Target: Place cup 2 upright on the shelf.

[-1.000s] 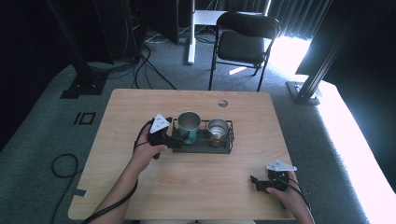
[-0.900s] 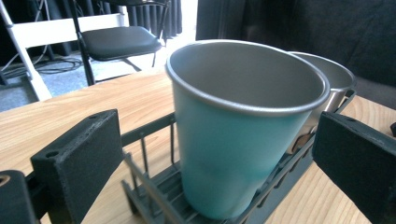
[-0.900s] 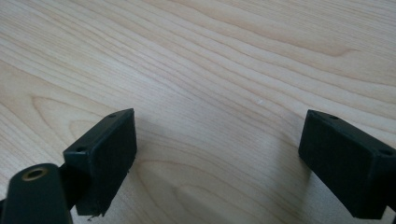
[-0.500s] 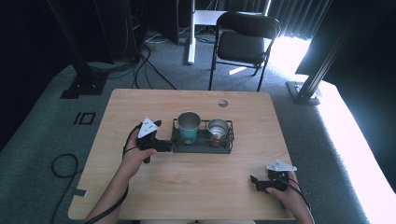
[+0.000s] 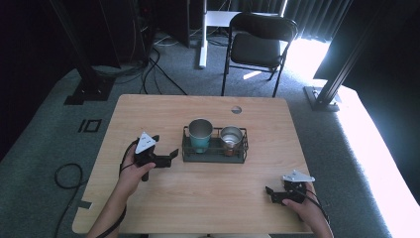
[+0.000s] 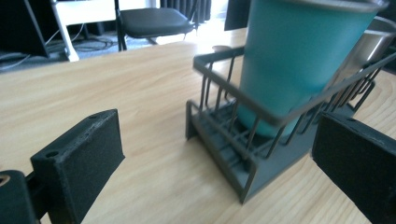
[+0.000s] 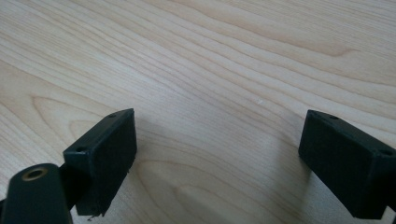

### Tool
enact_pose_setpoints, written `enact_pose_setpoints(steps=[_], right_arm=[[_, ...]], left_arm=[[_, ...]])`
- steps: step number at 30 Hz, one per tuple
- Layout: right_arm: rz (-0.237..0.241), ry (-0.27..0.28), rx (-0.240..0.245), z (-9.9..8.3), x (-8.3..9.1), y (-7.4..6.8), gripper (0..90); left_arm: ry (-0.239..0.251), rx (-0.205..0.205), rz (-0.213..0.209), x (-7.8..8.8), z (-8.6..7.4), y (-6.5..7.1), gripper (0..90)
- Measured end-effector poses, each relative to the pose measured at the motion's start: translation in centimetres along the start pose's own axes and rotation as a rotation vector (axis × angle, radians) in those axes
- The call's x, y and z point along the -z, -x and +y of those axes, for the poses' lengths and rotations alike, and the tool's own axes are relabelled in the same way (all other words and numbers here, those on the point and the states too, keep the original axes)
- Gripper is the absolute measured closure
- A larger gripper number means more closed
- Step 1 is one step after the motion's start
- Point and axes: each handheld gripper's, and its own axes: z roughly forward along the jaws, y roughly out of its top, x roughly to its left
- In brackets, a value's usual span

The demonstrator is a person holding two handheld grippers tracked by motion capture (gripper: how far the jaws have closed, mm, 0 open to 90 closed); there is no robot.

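On the wooden table stand one dark wire rack and two cups inside it. The teal cup sits in the left end of the rack, upright, with a metal rim. The silver cup sits in the right end, also upright, just beside the teal one. Both rest on the rack's floor, inside its low wire rail.

Two grippers are in use, one in each hand. The left gripper lies low over the table just to the left of the rack, near its left end but apart from it. Its jaws stand wide apart and hold nothing. In the left gripper view the left gripper faces the near corner of the rack, with the teal cup rising behind the wires and the silver cup partly seen past it. The corner of the rack falls between the two jaws in that view, though neither jaw touches it.

The right gripper rests near the table's front right edge, well apart from the rack and both cups. Its jaws are also spread wide and empty. In the right gripper view the right gripper looks down on bare wood grain.

Behind the table stands one black folding chair on the grey carpet.
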Motion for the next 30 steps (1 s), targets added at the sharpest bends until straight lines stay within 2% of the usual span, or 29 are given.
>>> enact_pose_setpoints(steps=[6,9,10,11,12,15,16,19,23,24,25,26,27,28,29,30], right_arm=[[0.000,0.000,0.000,0.0,0.0,0.0,10.8],[0.000,0.000,0.000,0.0,0.0,0.0,10.8],[0.000,0.000,0.000,0.0,0.0,0.0,10.8],[0.000,0.000,0.000,0.0,0.0,0.0,10.8],[0.000,0.000,0.001,0.0,0.0,0.0,10.8],[0.000,0.000,0.000,0.0,0.0,0.0,10.8],[0.000,0.000,0.001,0.0,0.0,0.0,10.8],[0.000,0.000,0.000,0.0,0.0,0.0,10.8],[0.000,0.000,0.000,0.0,0.0,0.0,10.8],[0.000,0.000,0.000,0.0,0.0,0.0,10.8],[0.000,0.000,0.000,0.0,0.0,0.0,10.8],[0.000,0.000,0.000,0.0,0.0,0.0,10.8],[0.000,0.000,0.000,0.0,0.0,0.0,10.8],[0.000,0.000,0.000,0.0,0.0,0.0,10.8],[0.000,0.000,0.000,0.0,0.0,0.0,10.8],[0.000,-0.001,-0.001,0.0,0.0,0.0,10.8]], left_arm=[[-0.026,0.040,0.033,0.9,-1.7,-0.8,2.8],[-0.042,0.047,0.053,1.2,-2.1,-1.1,2.7],[-0.057,0.057,0.087,1.5,-2.6,-1.4,2.7],[-0.057,0.057,0.087,1.5,-2.6,-1.4,2.7],[-0.071,0.076,0.110,1.9,-3.1,-1.7,2.7],[-0.089,0.091,0.121,2.1,-3.5,-2.0,2.7],[-0.107,0.096,0.139,2.5,-4.0,-2.3,2.7],[-0.119,0.101,0.153,2.7,-4.2,-2.5,2.7],[-0.150,0.129,0.202,3.8,-4.9,-3.2,2.7],[-0.150,0.129,0.202,3.8,-4.9,-3.2,2.8],[-0.173,0.142,0.232,4.2,-5.2,-3.5,2.7],[-0.173,0.142,0.232,4.2,-5.2,-3.5,2.7],[-0.173,0.172,0.260,4.6,-5.5,-3.8,2.7],[-0.173,0.172,0.260,4.6,-5.5,-3.8,2.8],[-0.180,0.184,0.278,4.7,-5.6,-3.9,2.8],[-0.194,0.204,0.312,5.0,-5.8,-4.3,2.7]])
